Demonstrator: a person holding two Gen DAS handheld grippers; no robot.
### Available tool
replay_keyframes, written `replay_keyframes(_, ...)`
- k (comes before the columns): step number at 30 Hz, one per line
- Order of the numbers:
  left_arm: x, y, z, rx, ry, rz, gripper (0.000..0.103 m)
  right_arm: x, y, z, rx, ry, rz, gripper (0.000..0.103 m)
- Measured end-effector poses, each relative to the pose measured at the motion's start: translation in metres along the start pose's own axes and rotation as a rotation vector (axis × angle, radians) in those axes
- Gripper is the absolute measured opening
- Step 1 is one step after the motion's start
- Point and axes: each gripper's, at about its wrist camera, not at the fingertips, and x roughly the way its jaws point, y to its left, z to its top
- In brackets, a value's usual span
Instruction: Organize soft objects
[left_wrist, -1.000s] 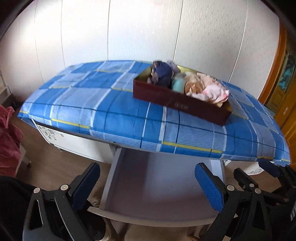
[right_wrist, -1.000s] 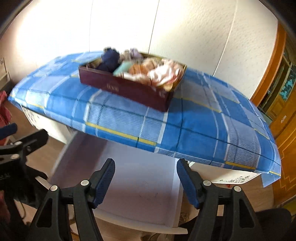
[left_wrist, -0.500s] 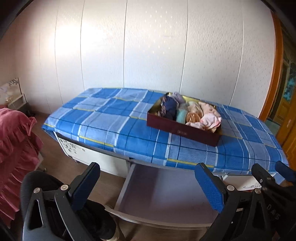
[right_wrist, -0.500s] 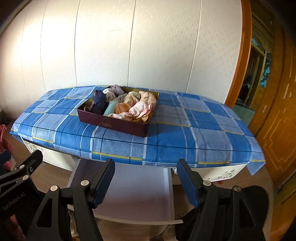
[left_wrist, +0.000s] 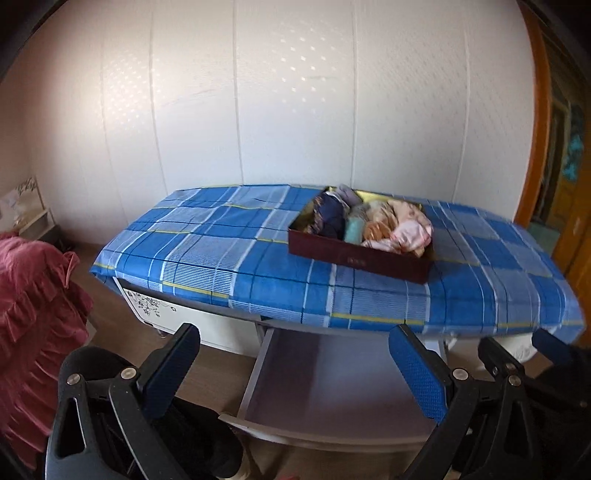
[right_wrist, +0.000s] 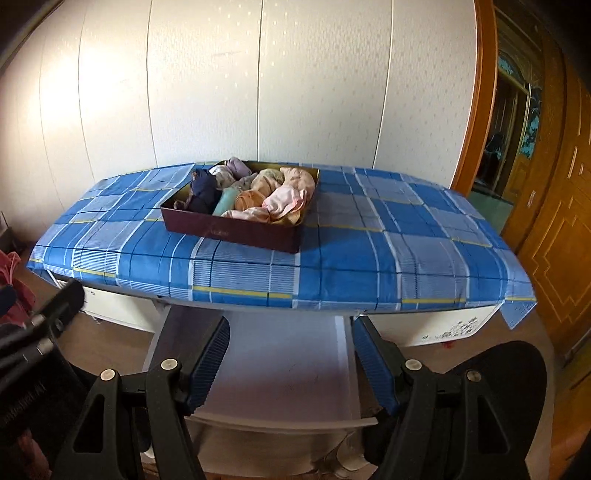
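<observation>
Both tongs hang released and empty over the pulled-out drawer (right_wrist: 280, 369). One dark red box (right_wrist: 236, 229) of rolled soft clothes (right_wrist: 258, 192) sits on the blue checked tabletop (right_wrist: 369, 251), ahead and above them, well apart. Its long side faces the left tongs (left_wrist: 295, 369); the right tongs (right_wrist: 291, 365) look no nearer.

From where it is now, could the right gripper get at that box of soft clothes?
Probably yes. The right gripper is open and empty, and nothing stands between it and the box on the blue checked cloth. It hangs well short, above the open drawer.
</observation>
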Motion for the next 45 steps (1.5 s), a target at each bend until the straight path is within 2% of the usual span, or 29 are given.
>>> replay_keyframes(13, 0.0015, -0.0034, -0.0020, 0.017, 0.026, -0.002, 0.103, 0.0000, -0.0023, -0.0007, 0.005, 0.002, -0.014, 0.072)
replay_keyframes(45, 0.0011, -0.0049, -0.0021, 0.017, 0.030, -0.005, 0.103, 0.0011, -0.0026, -0.0019, 0.003, 0.011, -0.025, 0.073)
